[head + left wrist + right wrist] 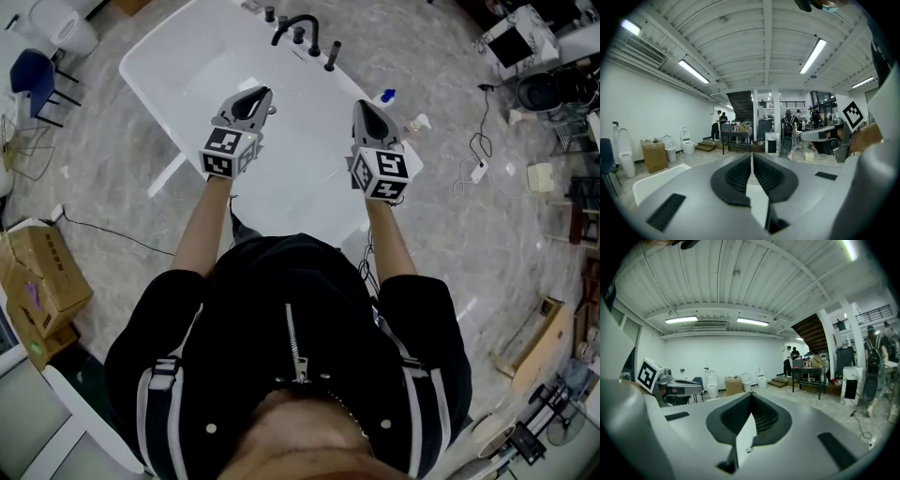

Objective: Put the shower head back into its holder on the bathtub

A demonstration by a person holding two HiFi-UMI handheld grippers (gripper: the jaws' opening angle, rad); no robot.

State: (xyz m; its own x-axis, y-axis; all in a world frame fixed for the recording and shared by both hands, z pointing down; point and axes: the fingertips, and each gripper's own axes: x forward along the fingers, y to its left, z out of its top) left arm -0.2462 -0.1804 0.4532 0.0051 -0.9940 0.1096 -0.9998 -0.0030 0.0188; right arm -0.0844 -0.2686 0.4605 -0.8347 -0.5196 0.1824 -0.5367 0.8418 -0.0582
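left gripper and right gripper hang over the white bathtub, each closed tight on nothing (jaws meeting); the black shower head stands at the far rim beside the faucet.

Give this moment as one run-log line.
left hand-held gripper: shut, empty | right hand-held gripper: shut, empty | both above white rectangular bathtub

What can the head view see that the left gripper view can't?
Only the head view shows the black faucet and the person's black jacket. Only the left gripper view shows the ceiling lights, the staircase and people standing far off. Both show the left gripper, shut and empty, and the right gripper with its marker cube.
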